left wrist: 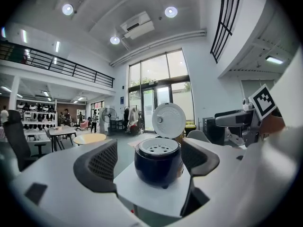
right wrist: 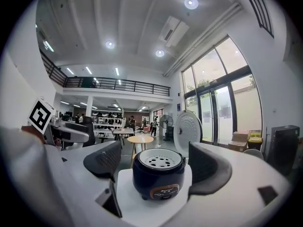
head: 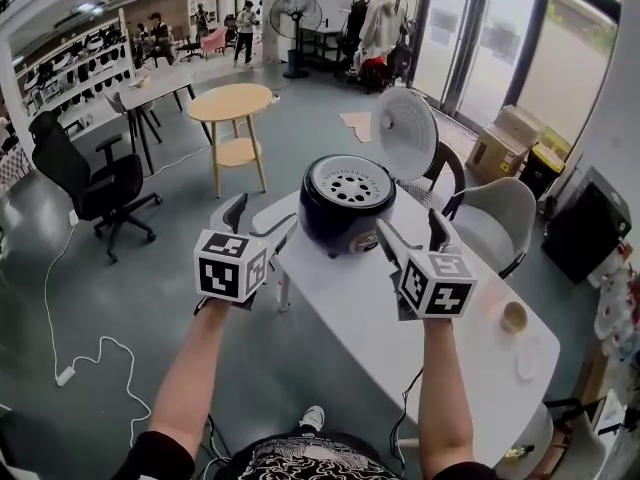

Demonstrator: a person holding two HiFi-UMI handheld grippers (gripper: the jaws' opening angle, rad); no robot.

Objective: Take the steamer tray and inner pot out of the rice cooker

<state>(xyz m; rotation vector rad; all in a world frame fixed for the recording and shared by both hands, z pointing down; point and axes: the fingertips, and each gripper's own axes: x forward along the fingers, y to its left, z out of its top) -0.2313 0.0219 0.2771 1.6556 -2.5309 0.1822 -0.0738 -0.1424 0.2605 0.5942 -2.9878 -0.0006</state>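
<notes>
You're working in bright, even light: daylight comes through the tall windows (head: 470, 38) at the frame's upper right, and round ceiling lamps (left wrist: 171, 12) glare overhead. Shadows on the surface (head: 350, 308) are soft. Both gripper views bulge toward black corners; the rice cooker (left wrist: 158, 167) is sharp, the near foreground blurred.

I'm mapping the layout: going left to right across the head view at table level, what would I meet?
Left tool → rice cooker → right tool → small cup.
</notes>
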